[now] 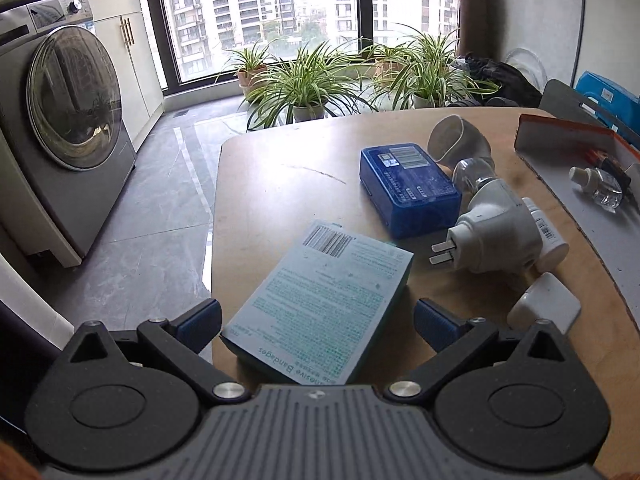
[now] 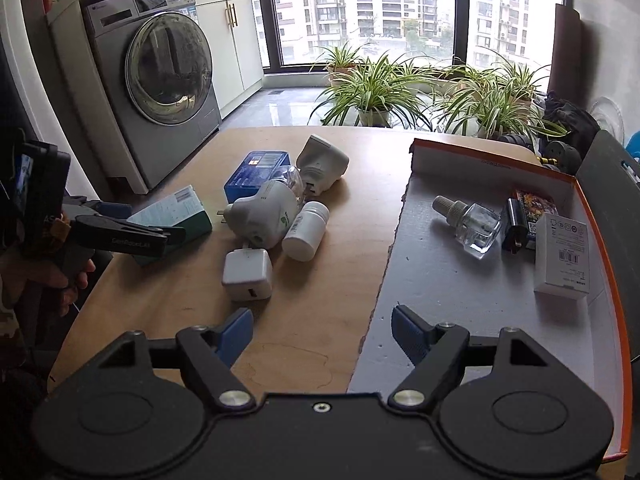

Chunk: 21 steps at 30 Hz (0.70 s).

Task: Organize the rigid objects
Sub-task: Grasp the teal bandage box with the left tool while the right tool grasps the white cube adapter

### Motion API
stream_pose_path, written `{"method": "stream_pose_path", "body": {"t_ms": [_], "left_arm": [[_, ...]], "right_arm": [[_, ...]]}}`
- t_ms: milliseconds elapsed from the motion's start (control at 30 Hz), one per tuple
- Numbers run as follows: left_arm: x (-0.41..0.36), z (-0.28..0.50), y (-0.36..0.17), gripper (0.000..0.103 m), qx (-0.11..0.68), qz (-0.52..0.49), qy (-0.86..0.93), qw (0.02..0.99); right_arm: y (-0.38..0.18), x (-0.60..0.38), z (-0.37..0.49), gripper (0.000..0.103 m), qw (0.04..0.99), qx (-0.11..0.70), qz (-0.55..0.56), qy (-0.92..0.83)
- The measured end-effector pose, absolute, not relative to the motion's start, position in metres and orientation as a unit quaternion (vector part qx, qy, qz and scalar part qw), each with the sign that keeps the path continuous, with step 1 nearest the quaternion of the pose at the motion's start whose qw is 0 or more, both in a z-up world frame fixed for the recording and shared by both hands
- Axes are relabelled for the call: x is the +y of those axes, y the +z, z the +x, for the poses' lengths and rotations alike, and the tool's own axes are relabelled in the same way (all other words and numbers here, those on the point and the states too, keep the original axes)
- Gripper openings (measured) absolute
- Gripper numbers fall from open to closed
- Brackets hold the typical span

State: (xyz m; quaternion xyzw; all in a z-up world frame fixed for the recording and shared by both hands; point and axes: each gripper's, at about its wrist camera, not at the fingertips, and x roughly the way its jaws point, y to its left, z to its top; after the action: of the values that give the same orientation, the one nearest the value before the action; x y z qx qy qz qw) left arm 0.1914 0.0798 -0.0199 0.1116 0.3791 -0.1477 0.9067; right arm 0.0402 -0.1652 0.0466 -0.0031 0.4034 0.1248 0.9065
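Note:
A teal bandage box (image 1: 320,304) lies on the wooden table (image 1: 280,184) between the open fingers of my left gripper (image 1: 318,322); the pads stand apart from its sides. It also shows in the right wrist view (image 2: 176,216) with the left gripper (image 2: 136,236) around it. Beyond lie a blue box (image 1: 408,188), a white plug-in device (image 1: 492,232), a white bottle (image 2: 306,232), a white charger (image 2: 247,274) and a second white plug-in device (image 2: 320,164). My right gripper (image 2: 322,336) is open and empty over the table's near edge.
An orange-rimmed box lid (image 2: 452,292) on the right holds a clear glass bottle (image 2: 472,224), a black plug (image 2: 516,224) and a white carton (image 2: 562,258). A washing machine (image 2: 160,76) stands left, potted plants (image 2: 376,88) by the window.

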Motion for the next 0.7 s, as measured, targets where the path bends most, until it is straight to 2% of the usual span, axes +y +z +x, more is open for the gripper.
{"method": "stream_pose_path", "body": {"t_ms": [233, 267, 367, 400, 700], "left_arm": [[0.081, 0.196, -0.028, 0.103, 0.376, 0.101, -0.150, 0.909], [0.081, 0.195, -0.027, 0.099, 0.378, 0.095, -0.151, 0.908], [0.082, 0.193, -0.029, 0.074, 0.395, 0.073, -0.159, 0.902], [0.083, 0.190, -0.029, 0.072, 0.391, 0.069, -0.157, 0.904], [0.086, 0.164, -0.022, 0.072, 0.389, 0.022, -0.142, 0.910]], "right_arm": [[0.032, -0.142, 0.057, 0.090, 0.896, 0.419, 0.004, 0.149], [0.030, -0.138, 0.060, 0.090, 0.895, 0.421, 0.006, 0.151], [0.024, -0.130, 0.068, 0.090, 0.892, 0.424, 0.011, 0.157], [0.023, -0.127, 0.071, 0.090, 0.891, 0.426, 0.012, 0.158], [0.008, -0.111, 0.093, 0.090, 0.886, 0.435, 0.003, 0.160]]}}
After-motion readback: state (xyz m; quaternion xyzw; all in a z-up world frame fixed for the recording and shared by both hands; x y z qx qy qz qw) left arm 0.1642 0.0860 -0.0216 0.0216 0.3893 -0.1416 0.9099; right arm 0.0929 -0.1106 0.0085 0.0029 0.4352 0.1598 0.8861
